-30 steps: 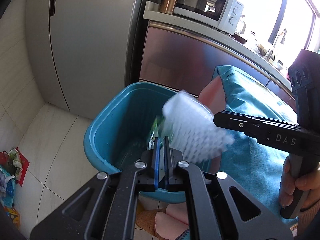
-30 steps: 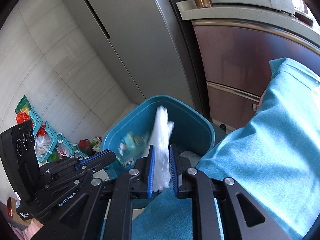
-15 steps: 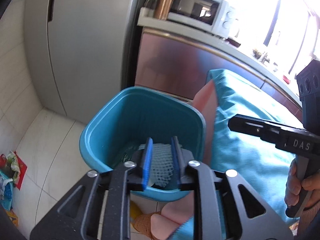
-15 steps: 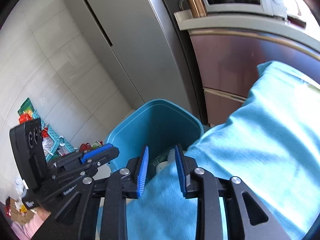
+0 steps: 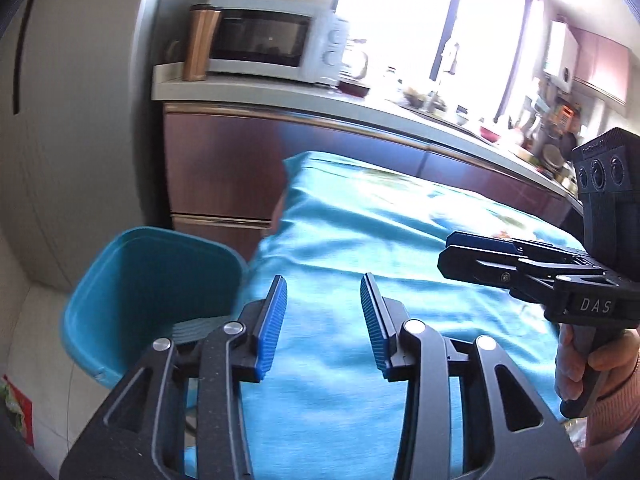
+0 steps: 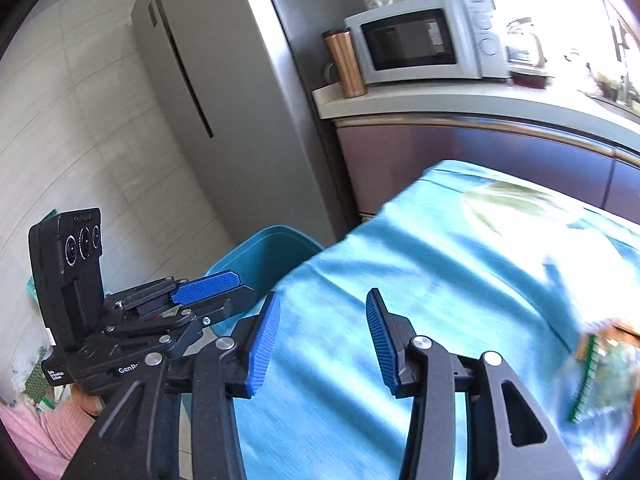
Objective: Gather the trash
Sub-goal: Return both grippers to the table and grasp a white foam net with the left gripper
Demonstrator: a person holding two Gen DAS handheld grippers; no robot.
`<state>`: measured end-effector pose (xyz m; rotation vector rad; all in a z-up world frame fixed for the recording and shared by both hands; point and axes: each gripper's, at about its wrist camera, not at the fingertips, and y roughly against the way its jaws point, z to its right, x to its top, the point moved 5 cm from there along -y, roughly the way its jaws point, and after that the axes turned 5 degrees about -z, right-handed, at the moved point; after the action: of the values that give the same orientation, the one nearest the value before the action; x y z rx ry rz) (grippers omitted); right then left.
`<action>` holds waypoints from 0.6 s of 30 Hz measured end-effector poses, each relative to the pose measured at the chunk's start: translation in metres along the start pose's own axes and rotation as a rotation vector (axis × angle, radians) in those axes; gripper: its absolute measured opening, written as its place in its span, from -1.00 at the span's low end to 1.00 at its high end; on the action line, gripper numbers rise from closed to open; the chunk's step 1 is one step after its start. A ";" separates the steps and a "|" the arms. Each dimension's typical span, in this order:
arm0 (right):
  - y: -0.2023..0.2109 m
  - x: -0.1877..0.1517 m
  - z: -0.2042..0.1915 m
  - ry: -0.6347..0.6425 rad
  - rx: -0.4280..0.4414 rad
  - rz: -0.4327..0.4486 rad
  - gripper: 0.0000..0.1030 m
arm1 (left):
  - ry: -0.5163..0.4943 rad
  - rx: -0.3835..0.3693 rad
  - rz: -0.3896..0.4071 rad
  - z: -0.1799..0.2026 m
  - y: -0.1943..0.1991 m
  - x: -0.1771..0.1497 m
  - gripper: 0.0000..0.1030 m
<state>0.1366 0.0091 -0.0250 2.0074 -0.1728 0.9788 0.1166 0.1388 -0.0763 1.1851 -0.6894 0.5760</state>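
on the teal-clothed table [image 6: 420, 300], both the left tool [image 5: 323, 320] and the right tool [image 6: 324, 334] have just been opening and hold nothing, so the crinkly packet [image 6: 600, 376] at the far right (light, probably slippery) wants pinching at its edge.

A teal plastic bin [image 5: 132, 280] is standing upright on the pale tiled floor — open-topped, with rounded corners and a thick rolled rim. It is sitting just beside the edge of a turquoise-covered table and in front of dark cabinet doors. A ridged grey shape is showing low inside it, though blur is hiding what it is. From the right wrist view only its far rim [image 6: 276, 244] is peeking out behind the cloth.
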 end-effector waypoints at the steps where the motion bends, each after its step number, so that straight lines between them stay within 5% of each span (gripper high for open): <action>1: 0.006 -0.004 0.006 -0.013 -0.009 0.008 -0.14 | -0.009 -0.015 -0.004 0.009 -0.003 0.001 -0.26; 18: 0.094 -0.076 0.123 -0.245 -0.193 0.098 -0.06 | -0.156 -0.198 -0.102 0.132 -0.068 0.018 -0.17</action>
<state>0.1124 -0.1589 -0.0555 1.9488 -0.4855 0.7426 0.1544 -0.0061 -0.0767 1.0799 -0.7946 0.3243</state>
